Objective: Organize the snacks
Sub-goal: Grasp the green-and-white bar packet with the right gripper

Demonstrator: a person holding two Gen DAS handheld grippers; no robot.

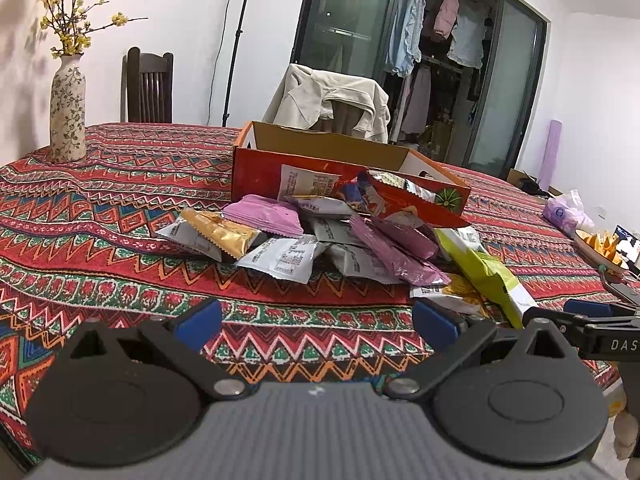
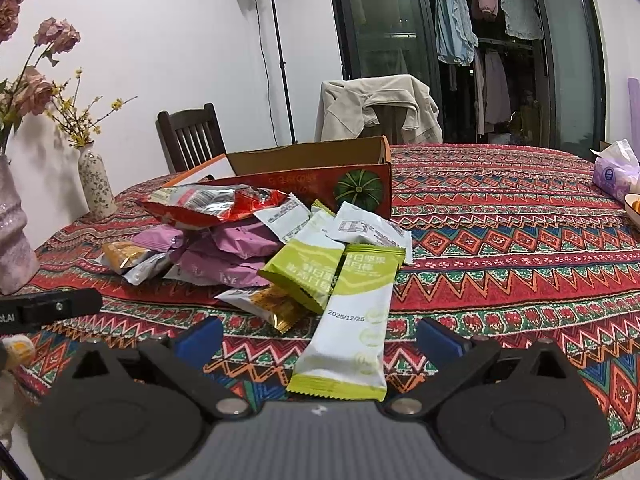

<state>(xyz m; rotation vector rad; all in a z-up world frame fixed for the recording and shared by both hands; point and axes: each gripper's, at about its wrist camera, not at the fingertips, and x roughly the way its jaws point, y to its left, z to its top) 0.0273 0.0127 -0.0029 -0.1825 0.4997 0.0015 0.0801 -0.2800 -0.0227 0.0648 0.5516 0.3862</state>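
Observation:
A heap of snack packets lies on the patterned tablecloth in front of an open orange cardboard box. The heap holds pink, gold, silver-white and green packets, with a red bag on top. My left gripper is open, low over the cloth just short of the heap, nothing between its fingers. My right gripper is open too. A green-and-white bar packet lies on the cloth between its blue pads, untouched. The box stands behind the heap in the right wrist view.
A flowered vase stands at the table's left, a larger pink vase nearer. A tissue pack and a bowl of chips sit at the right edge. A chair with a jacket stands behind the box.

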